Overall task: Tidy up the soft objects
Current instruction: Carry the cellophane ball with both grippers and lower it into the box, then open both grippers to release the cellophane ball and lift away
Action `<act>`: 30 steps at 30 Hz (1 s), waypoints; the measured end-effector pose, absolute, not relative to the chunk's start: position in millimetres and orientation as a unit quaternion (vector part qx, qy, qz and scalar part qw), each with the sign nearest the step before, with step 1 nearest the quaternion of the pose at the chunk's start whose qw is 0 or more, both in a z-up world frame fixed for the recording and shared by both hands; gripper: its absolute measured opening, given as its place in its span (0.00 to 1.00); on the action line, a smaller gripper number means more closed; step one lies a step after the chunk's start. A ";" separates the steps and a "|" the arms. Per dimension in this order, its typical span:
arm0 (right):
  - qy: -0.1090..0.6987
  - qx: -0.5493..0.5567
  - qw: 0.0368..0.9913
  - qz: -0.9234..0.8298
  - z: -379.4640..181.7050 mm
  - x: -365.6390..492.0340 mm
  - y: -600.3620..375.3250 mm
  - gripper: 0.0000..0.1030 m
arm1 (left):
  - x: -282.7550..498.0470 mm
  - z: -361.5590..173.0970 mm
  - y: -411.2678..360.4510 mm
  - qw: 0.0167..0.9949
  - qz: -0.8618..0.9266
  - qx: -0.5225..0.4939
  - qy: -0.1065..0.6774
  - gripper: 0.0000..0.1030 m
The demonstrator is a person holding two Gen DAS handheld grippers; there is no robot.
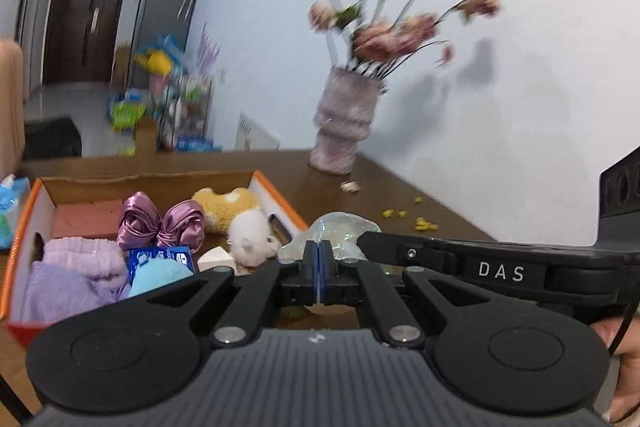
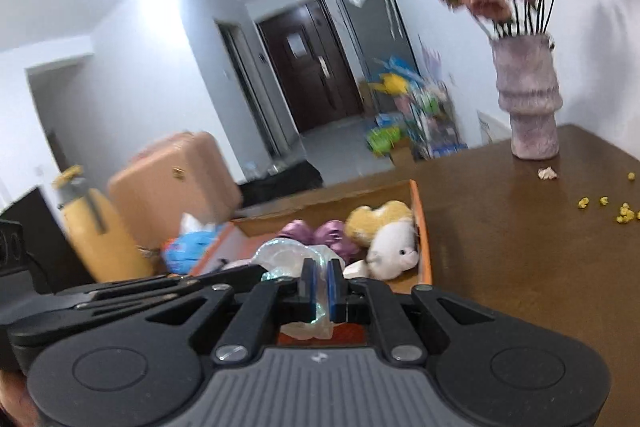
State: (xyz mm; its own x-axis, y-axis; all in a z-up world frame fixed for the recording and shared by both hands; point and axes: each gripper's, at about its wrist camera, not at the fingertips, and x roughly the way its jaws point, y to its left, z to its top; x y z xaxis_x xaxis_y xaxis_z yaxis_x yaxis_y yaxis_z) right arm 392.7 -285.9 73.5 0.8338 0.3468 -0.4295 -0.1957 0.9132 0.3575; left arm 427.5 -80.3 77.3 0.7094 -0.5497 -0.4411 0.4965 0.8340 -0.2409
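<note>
Brown desk (image 2: 520,247), both tongs over the box
My right tongs (image 2: 320,281) pinch a clear iridescent bag (image 2: 280,255); left tongs (image 1: 319,267) closed, seemingly empty; orange-rimmed box (image 1: 276,195) lies just ahead

orange-edged box (image 1: 276,193), purple satin bow (image 1: 160,223), white plush (image 1: 254,237), mottled lilac vase (image 1: 344,123)

A shiny see-through plastic bag (image 2: 320,291) is hanging pinched at the box's (image 1: 276,195) near edge. The orange-rimmed box is sitting open, holding soft things: a white fluffy toy (image 1: 252,237) lying by a yellow one (image 1: 226,205), a purple satin bow (image 1: 162,223), and lilac cloth (image 1: 76,275) bunched up.
</note>
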 end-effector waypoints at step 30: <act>0.145 0.000 0.983 0.110 96.2 375.6 -253.7 0.73 | 361.2 102.7 0.4 0.991 -0.058 0.007 0.124 0.78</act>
State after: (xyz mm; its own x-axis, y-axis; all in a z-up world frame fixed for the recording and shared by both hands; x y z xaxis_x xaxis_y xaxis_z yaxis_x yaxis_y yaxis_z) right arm 375.6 -253.7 96.2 0.9334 0.2169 -0.2858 -0.2166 0.9757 0.0329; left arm 361.2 0.4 102.7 0.9624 -0.1128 -0.2469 0.1162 0.9932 -0.0010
